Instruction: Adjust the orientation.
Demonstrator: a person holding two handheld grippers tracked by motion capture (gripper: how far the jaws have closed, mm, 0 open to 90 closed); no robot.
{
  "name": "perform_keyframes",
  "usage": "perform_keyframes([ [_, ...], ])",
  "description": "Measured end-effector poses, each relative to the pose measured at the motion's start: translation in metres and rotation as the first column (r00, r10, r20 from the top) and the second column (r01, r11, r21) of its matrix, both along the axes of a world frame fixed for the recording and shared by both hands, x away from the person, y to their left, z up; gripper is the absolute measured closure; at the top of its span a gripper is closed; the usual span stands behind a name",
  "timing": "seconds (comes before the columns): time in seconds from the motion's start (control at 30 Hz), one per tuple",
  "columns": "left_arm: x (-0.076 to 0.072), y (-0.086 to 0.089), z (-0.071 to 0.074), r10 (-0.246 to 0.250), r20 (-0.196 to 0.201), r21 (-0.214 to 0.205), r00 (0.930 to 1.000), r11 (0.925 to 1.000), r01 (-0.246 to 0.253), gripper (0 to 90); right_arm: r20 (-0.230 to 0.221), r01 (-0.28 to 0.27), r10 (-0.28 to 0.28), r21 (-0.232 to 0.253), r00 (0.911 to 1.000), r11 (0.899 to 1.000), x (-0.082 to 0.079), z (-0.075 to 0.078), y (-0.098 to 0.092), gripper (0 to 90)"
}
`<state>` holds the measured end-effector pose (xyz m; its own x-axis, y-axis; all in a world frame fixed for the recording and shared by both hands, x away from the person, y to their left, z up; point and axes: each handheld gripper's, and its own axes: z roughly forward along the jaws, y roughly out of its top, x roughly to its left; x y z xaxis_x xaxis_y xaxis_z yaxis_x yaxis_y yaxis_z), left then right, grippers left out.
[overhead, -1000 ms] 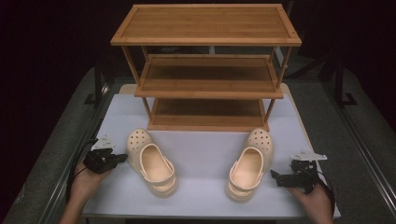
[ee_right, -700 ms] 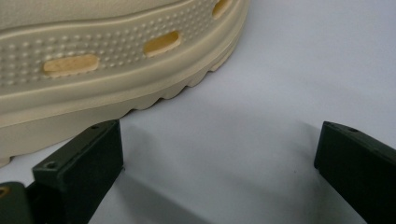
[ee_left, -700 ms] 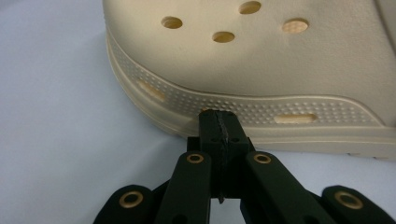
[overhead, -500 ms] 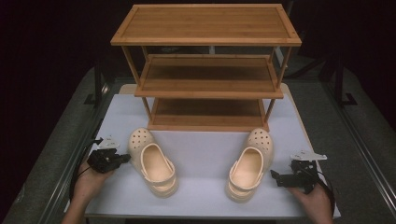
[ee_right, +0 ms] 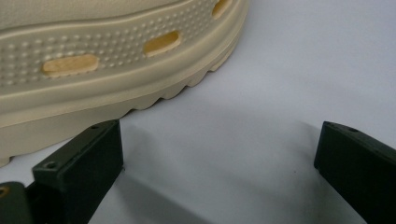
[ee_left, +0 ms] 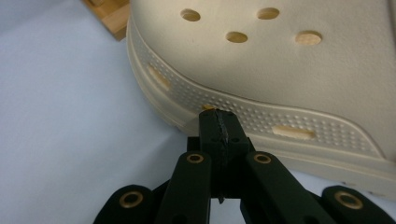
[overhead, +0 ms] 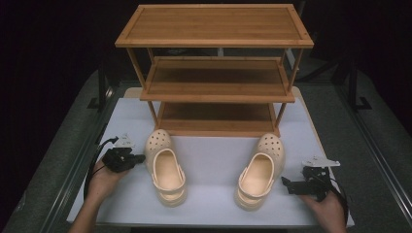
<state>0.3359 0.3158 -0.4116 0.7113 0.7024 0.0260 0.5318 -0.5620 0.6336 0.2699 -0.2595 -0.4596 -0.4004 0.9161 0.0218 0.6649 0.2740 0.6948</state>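
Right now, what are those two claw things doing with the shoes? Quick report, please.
Left gripper shut, tip at left clog. Right gripper open, empty, beside right clog. Both clogs on table before empty wooden rack. Nothing blocking.

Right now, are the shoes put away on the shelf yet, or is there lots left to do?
Nothing looks put away: all three levels of the wooden rack are bare. Both cream clogs sit on the white table in front of it. The left gripper, jaws shut, has its tip at the side of the left clog. The right gripper, jaws open, waits beside the right clog. If shelving is the job, grabbing and placing both remain.
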Motion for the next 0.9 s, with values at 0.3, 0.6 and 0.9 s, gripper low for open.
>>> perform_keyframes([
  [0.3,0.016,-0.018,-0.001,-0.032,-0.006,-0.01,0.9995,0.9994,0.032,90.0,0.001,0.001,-0.001,0.001,1.0,1.0,0.0,0.0,0.0,0.8],
  [0.6,0.027,-0.037,0.0,-0.058,-0.006,-0.002,0.9983,0.9983,0.058,90.0,-0.001,0.001,-0.001,0.002,1.0,1.0,0.0,0.0,0.0,0.8],
  [0.9,0.033,-0.055,-0.001,-0.082,-0.006,-0.01,0.9966,0.9966,0.082,90.0,0.001,0.0,0.0,0.001,1.0,1.0,0.0,0.0,0.0,0.8],
])
